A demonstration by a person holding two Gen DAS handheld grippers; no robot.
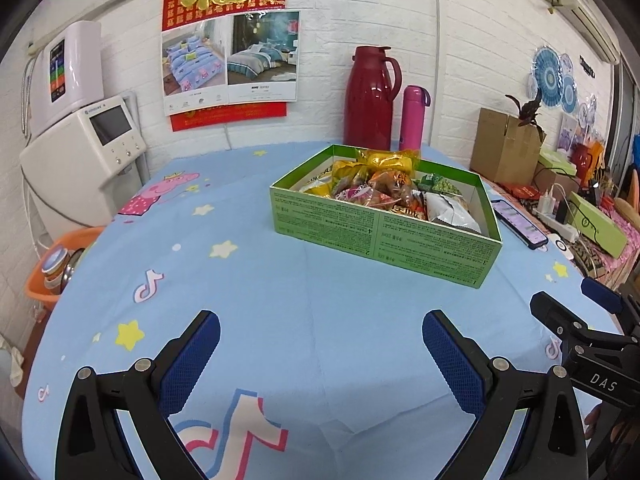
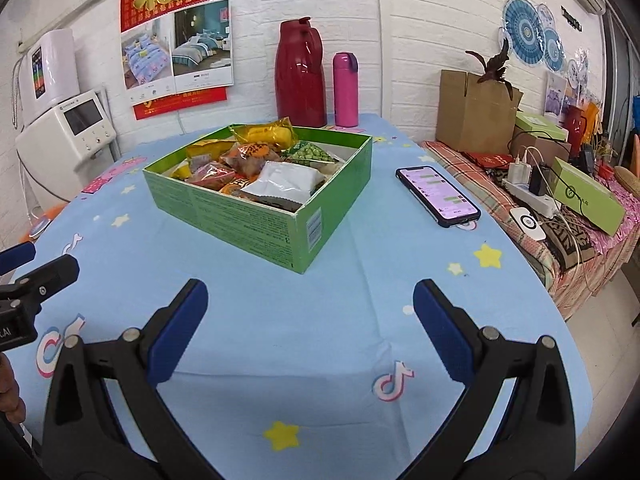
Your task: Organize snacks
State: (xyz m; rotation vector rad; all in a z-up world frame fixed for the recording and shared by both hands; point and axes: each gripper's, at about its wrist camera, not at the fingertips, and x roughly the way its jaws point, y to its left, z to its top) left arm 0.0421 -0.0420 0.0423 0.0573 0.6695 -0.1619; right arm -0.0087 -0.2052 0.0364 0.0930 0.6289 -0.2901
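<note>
A green cardboard box (image 1: 352, 226) (image 2: 240, 222) sits on the blue cartoon tablecloth and holds several wrapped snacks: a yellow packet (image 1: 390, 160) (image 2: 266, 134), a green pea packet (image 1: 442, 186) (image 2: 314, 156), a white pouch (image 1: 450, 212) (image 2: 286, 182) and orange ones (image 1: 390, 184) (image 2: 250, 154). My left gripper (image 1: 320, 330) hovers open over bare cloth, short of the box, nothing between its fingers. My right gripper (image 2: 310, 300) is open too, just before the box's near corner. Each gripper shows at the edge of the other's view.
A dark red thermos jug (image 1: 370, 98) (image 2: 300, 74) and pink bottle (image 1: 414, 118) (image 2: 346, 90) stand behind the box by the wall. A lit phone (image 2: 438, 196) (image 1: 518, 222) lies right of the box. A cluttered side bench with a power strip (image 2: 532, 196) borders the table's right edge.
</note>
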